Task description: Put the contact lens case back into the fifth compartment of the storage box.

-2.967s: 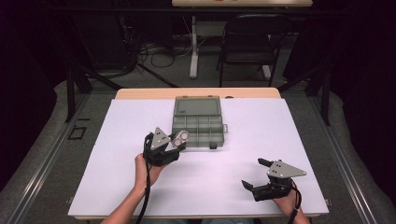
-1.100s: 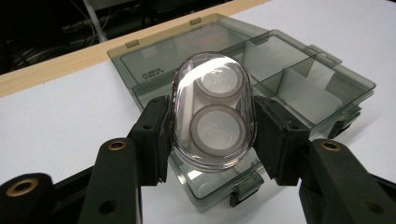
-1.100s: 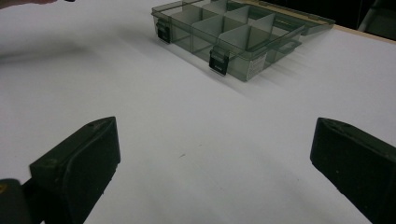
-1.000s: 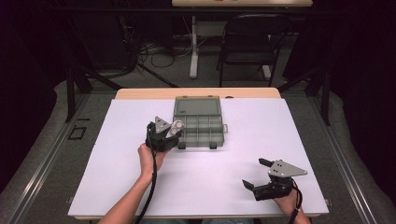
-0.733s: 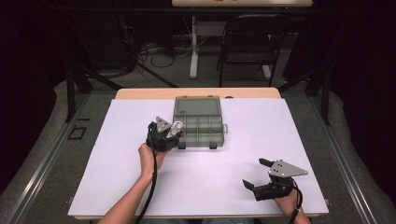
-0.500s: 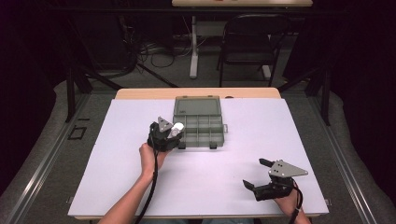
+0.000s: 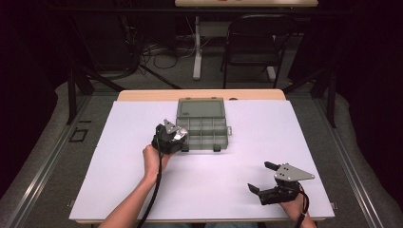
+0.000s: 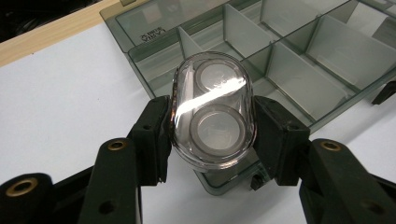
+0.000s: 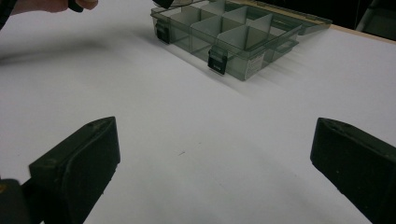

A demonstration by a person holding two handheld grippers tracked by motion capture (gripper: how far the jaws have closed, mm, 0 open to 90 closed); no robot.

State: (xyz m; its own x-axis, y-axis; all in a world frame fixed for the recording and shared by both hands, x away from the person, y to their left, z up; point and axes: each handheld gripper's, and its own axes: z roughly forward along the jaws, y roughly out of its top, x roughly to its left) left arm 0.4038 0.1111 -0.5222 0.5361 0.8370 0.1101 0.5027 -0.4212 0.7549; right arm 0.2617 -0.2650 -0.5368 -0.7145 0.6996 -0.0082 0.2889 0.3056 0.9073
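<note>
My left gripper (image 8: 212,130) is shut on a clear oval plastic case (image 8: 212,116) with two round grey discs inside. It holds the case just above the near-left corner of an open grey compartment box (image 8: 299,65). From above, that gripper (image 7: 175,137) sits at the box's (image 7: 202,124) front-left corner, with the case (image 7: 179,134) at its tip. My right gripper (image 7: 264,178) rests near the front right of the table, its jaws wide open on nothing. In its own view the gripper (image 9: 215,158) faces the box (image 9: 233,37) across bare white surface.
The white table top (image 7: 119,156) spreads wide around the box. The box's lid lies open flat toward the far wooden edge (image 7: 142,95). A folding chair (image 7: 256,42) and cables stand beyond the table. A hand (image 9: 51,4) shows at the right gripper view's top left.
My left gripper carried the clear case forward and right, from open table to the box's front-left corner. Over the last second it edged only slightly. The right gripper stayed put.
</note>
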